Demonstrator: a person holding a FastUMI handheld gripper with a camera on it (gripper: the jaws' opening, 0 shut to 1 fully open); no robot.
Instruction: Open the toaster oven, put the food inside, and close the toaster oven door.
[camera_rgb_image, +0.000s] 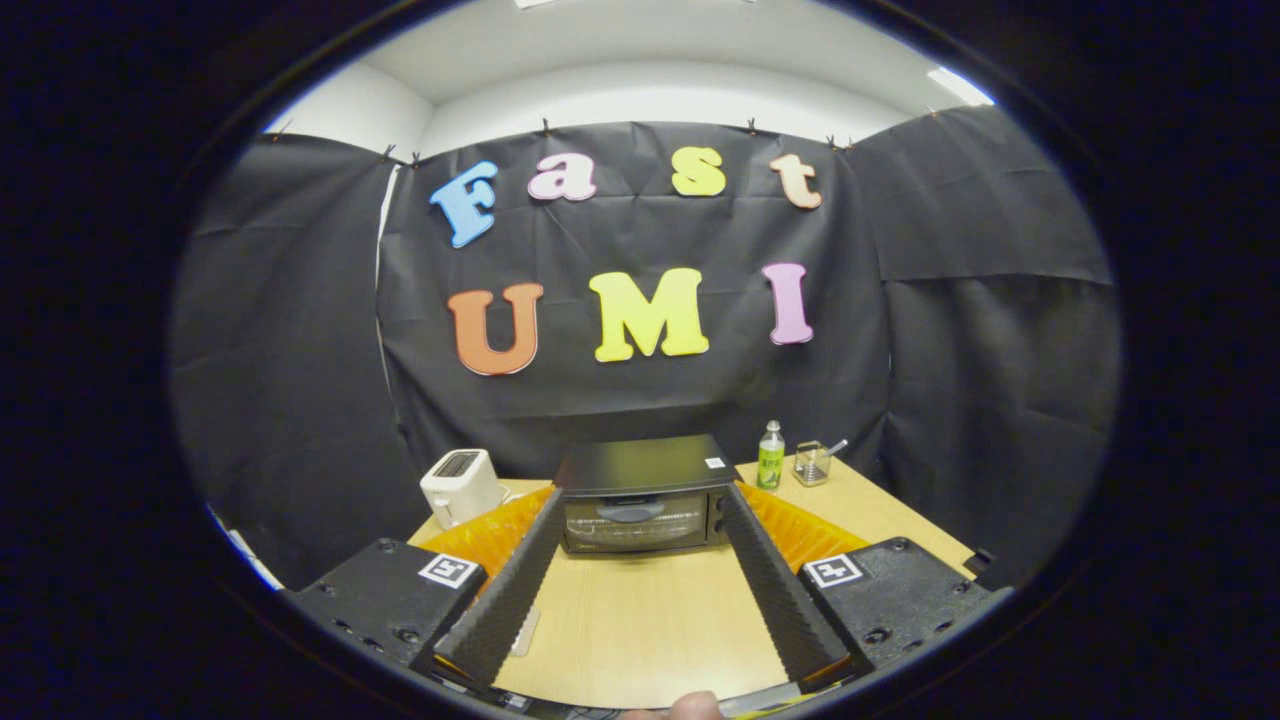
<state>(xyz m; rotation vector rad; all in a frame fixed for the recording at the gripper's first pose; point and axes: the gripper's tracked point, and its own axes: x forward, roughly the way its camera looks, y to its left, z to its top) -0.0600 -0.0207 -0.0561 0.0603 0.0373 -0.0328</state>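
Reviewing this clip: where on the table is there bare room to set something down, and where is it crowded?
Bare wood lies between the open gripper fingers, from the closed toaster oven door back toward the camera. A smaller free patch sits right of the oven, in front of the green bottle and glass jar. The back edge is crowded: white toaster, oven, bottle, jar.

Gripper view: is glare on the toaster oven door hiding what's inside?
Gripper view: light streaks cross the toaster oven door glass, so the interior is unreadable; fisheye bends the table edges; focus is sharp; the tool is open, the oven beyond its fingers.
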